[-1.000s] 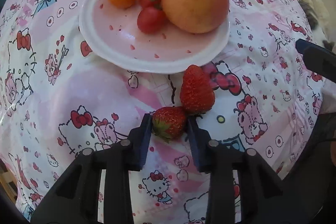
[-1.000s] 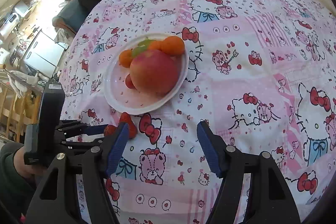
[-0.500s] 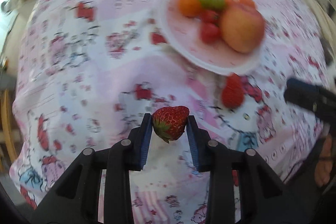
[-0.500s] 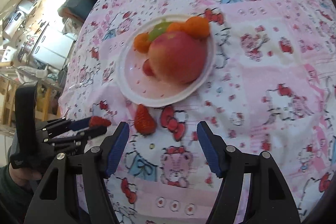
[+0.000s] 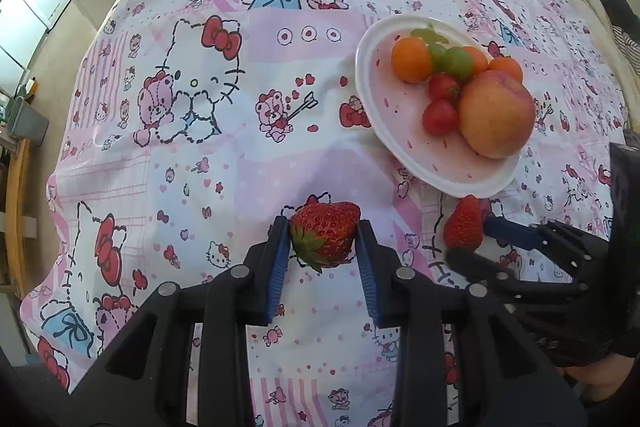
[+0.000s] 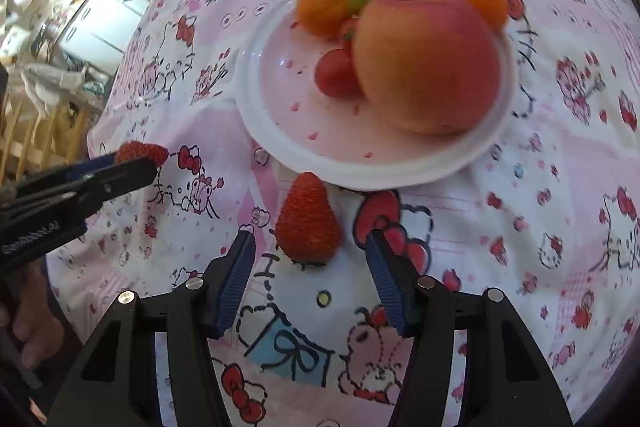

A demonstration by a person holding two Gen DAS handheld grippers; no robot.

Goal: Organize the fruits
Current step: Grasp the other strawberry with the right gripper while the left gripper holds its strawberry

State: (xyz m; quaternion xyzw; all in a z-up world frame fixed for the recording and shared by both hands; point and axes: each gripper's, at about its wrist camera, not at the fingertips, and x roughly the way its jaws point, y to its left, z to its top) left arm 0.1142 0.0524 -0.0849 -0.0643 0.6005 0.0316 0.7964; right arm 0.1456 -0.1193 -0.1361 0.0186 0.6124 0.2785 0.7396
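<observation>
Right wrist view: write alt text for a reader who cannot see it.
The right gripper, jaws closing, straddles a strawberry lying on a cartoon-print cloth just below a white plate of fruit. At left, the left gripper holds a second strawberry.

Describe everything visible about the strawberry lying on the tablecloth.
The strawberry on the cloth is red, seeded and conical, lying flat with its tip toward the white plate and its broad end toward the camera. It rests on the cartoon-print tablecloth just off the plate's rim. The right gripper straddles it; its jaws have just been closing but do not yet touch.
</observation>
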